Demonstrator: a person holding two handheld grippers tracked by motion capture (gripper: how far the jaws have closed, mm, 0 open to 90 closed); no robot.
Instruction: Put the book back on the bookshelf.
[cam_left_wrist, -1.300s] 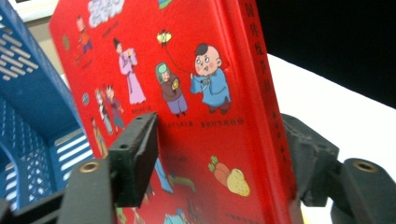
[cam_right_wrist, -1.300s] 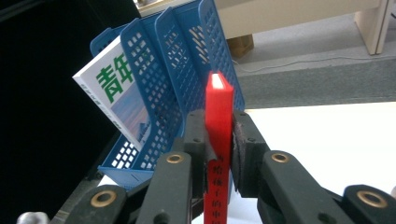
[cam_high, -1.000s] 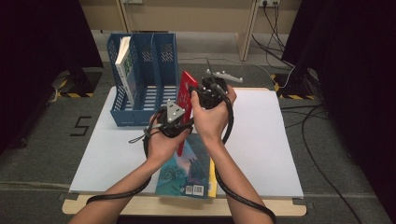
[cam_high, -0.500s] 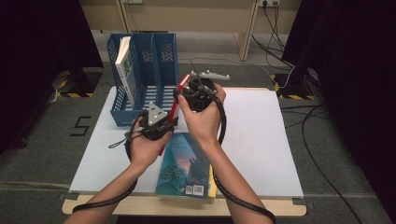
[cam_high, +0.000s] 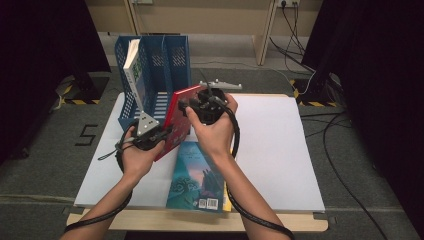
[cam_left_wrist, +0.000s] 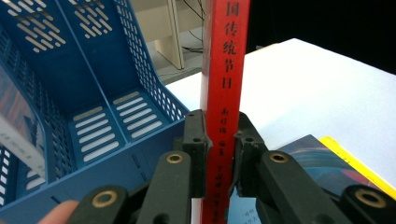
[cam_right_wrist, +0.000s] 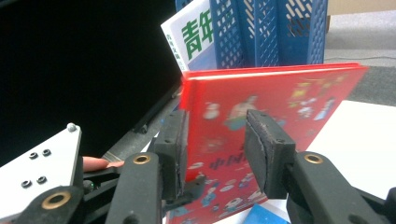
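Two tools on one red book (cam_high: 176, 120), one blue rack (cam_high: 160, 65), one teal book (cam_high: 197, 175)

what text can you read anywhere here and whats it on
"国传统节日" down the spine of the thin red hardcover book; smaller characters below it are too small to read.
"青年" in green on the white book standing in the blue plastic file rack.
"5" marked on the grey floor.
Barcode on the flat teal picture book: unreadable.
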